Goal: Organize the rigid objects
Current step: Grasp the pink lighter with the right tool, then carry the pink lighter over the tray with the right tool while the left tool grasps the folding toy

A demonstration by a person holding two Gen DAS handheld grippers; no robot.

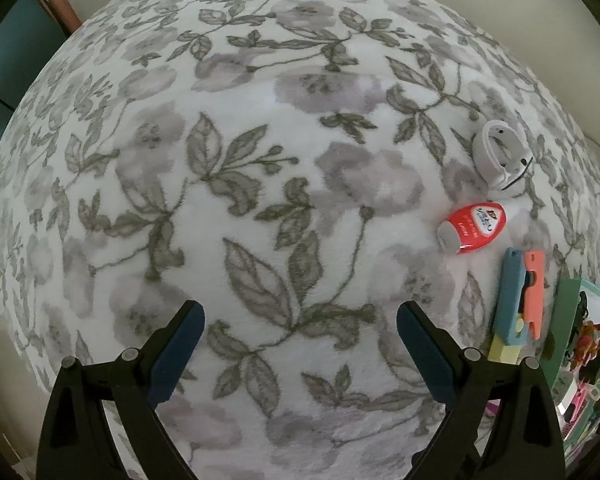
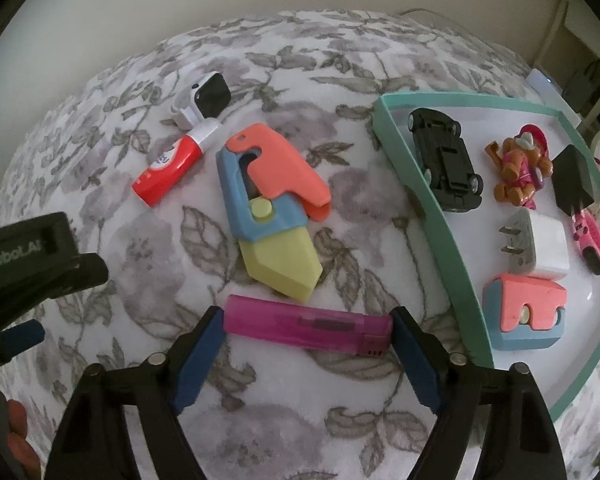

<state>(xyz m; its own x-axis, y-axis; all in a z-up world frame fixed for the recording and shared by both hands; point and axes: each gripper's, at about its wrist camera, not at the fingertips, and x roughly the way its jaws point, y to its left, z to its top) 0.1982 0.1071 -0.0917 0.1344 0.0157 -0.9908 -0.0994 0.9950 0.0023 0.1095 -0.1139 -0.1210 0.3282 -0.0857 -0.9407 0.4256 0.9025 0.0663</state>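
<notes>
In the right wrist view my right gripper (image 2: 306, 330) is open, its fingers at either end of a purple lighter (image 2: 308, 325) lying crosswise on the floral cloth; contact is unclear. Beyond it lie a blue, coral and yellow toy knife (image 2: 274, 216), a red tube with a white cap (image 2: 168, 168) and a white smartwatch (image 2: 204, 100). A teal-rimmed tray (image 2: 428, 200) at right holds a black toy car (image 2: 446, 162), a white plug (image 2: 538, 246) and a coral and blue block (image 2: 524, 316). My left gripper (image 1: 300, 320) is open and empty over bare cloth.
The left wrist view shows the smartwatch (image 1: 500, 154), red tube (image 1: 474, 228), toy knife (image 1: 518, 300) and tray (image 1: 566, 328) at its right edge. The tray also holds an orange and pink figure (image 2: 520, 168), a black cube (image 2: 574, 180) and a pink toy (image 2: 590, 236). The left gripper's body (image 2: 28, 264) shows at left.
</notes>
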